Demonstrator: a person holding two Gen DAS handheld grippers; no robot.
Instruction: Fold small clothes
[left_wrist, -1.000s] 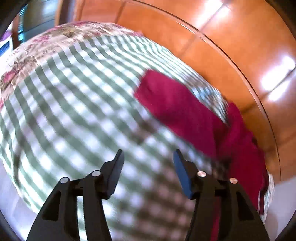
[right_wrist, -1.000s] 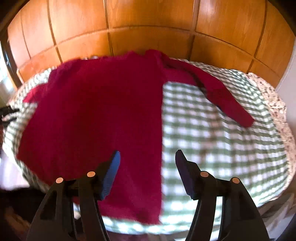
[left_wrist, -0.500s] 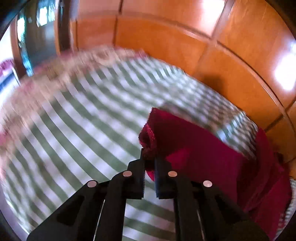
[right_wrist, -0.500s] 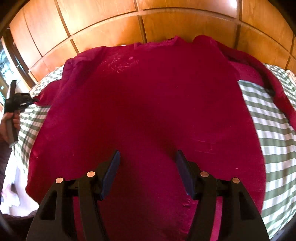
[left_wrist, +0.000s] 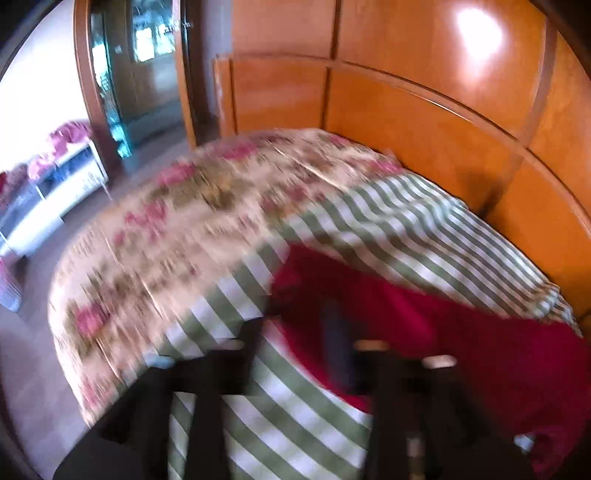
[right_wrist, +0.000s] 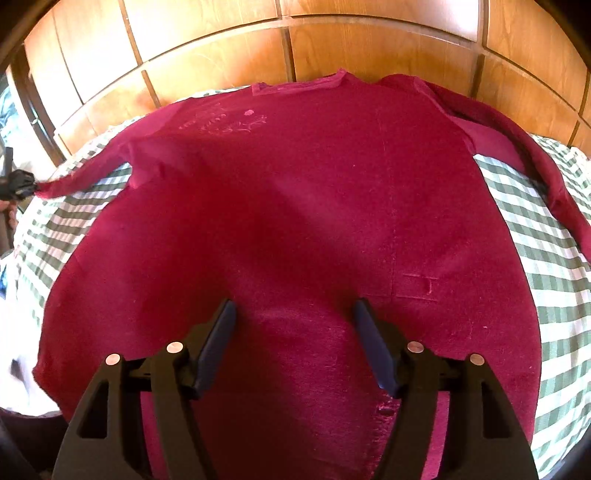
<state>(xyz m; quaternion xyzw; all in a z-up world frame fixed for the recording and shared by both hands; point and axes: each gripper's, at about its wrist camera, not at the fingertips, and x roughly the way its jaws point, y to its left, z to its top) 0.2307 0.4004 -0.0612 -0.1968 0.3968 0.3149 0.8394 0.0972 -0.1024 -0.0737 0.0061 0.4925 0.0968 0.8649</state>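
Note:
A dark red long-sleeved shirt (right_wrist: 295, 206) lies spread flat on a green and white checked bed cover (right_wrist: 546, 236), neckline toward the wooden headboard. My right gripper (right_wrist: 293, 332) is open and empty, hovering over the shirt's lower middle. In the right wrist view my left gripper (right_wrist: 18, 182) is at the far left, at the tip of the stretched-out left sleeve (right_wrist: 85, 173). In the blurred left wrist view the left gripper (left_wrist: 295, 332) shows its fingers apart, with the red sleeve (left_wrist: 424, 317) by the right finger.
A wooden headboard (right_wrist: 295, 48) runs along the far side of the bed. A floral quilt (left_wrist: 184, 221) covers the bed's left part. A doorway (left_wrist: 140, 74) and a white bench (left_wrist: 55, 188) with pink items stand beyond.
The left gripper pulled the sleeve outward to the left, then its fingers came apart. The right gripper stayed open over the shirt, and the view shifted a little.

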